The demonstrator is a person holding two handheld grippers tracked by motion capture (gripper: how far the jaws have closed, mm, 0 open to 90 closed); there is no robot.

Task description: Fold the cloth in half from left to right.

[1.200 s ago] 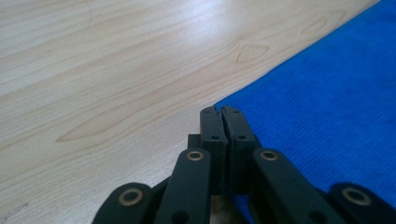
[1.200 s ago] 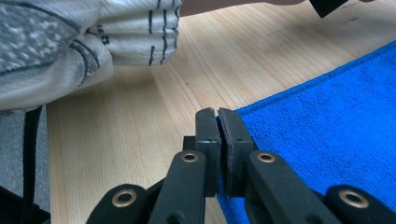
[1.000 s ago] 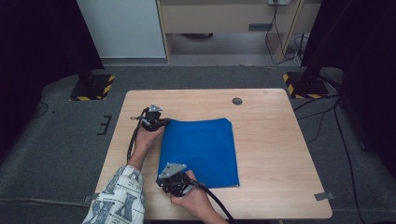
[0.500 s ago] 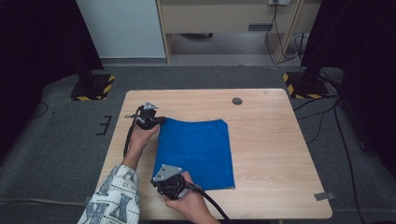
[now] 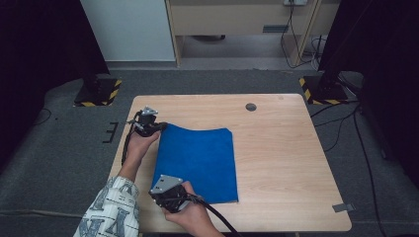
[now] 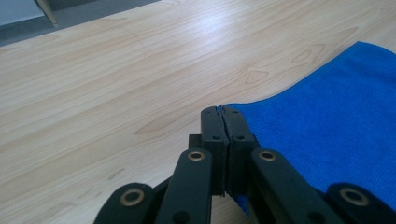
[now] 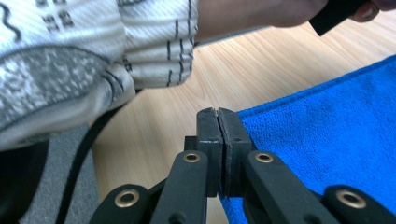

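A blue cloth (image 5: 200,158) lies flat on the wooden table (image 5: 281,148), left of its middle. My left gripper (image 5: 160,127) is at the cloth's far left corner and is shut on that corner. In the left gripper view the jaws (image 6: 223,112) meet with a sliver of the blue cloth (image 6: 327,126) pinched at their tip. My right gripper (image 5: 163,190) is shut on the near left corner. In the right gripper view its jaws (image 7: 217,114) are pressed together at the edge of the cloth (image 7: 327,130), with a patterned sleeve (image 7: 93,60) beyond them.
A round dark grommet (image 5: 251,106) sits in the table near its far edge. Bare wood lies to the right of the cloth. Stand bases with yellow-black stripes (image 5: 99,94) (image 5: 321,89) rest on the grey floor beyond the table's far corners.
Both hands have moved left and lifted a little, and the cloth has slid left with them. Both grippers have kept their hold on its left corners.
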